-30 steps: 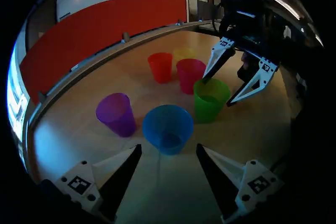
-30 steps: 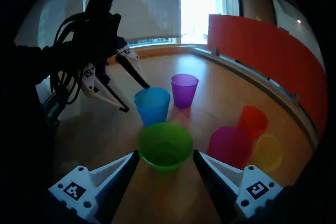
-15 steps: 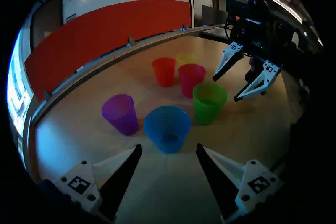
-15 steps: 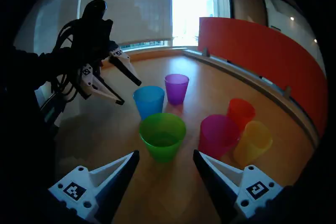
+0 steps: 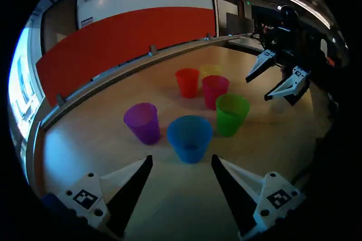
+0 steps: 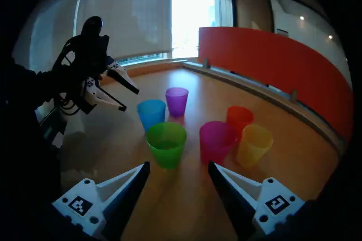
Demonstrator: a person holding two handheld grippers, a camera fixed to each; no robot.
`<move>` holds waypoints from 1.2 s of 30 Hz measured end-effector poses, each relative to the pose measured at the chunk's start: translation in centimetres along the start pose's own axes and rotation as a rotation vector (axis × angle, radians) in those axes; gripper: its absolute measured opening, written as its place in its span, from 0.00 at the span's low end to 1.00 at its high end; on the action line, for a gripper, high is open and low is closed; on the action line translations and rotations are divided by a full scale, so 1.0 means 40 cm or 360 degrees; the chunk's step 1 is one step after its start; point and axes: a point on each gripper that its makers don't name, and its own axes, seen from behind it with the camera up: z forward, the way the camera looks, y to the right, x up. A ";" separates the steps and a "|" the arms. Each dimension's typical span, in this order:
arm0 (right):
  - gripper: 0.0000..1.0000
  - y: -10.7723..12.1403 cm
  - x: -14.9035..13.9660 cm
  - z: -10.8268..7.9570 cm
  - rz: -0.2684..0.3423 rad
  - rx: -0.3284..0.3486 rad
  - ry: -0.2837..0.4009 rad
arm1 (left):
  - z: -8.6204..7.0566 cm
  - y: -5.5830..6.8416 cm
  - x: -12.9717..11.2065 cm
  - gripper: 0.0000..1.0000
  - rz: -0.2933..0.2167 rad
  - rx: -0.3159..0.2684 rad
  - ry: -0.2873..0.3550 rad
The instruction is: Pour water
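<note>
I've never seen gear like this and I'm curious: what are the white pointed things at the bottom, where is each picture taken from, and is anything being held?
There is no robot here. A person carries a two-finger gripper in each hand, and a fisheye camera rides on each one. The left gripper view looks out along the left gripper; the white prongs at the bottom are its fingers. The right gripper view does the same for the right gripper. Each view also catches the other gripper farther off.

Six plastic cups stand upright on the wooden table: a purple cup, blue cup, green cup, pink cup, red cup and yellow cup. Both grippers are open and hold nothing. I cannot tell whether any cup contains water.
</note>
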 end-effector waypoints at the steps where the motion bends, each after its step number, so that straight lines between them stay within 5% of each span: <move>1: 0.99 0.004 0.001 -0.006 0.0008 -0.0014 0.0008 | -0.003 -0.002 -0.001 0.97 -0.0004 0.0008 0.0004; 16: 0.99 0.086 0.027 -0.092 0.0169 -0.0280 0.0174 | -0.050 -0.056 0.011 0.97 -0.0070 0.0210 0.0149; 36: 0.99 0.245 0.071 -0.207 0.0279 -0.0868 0.0457 | -0.147 -0.172 0.056 0.97 -0.0296 0.0563 0.0531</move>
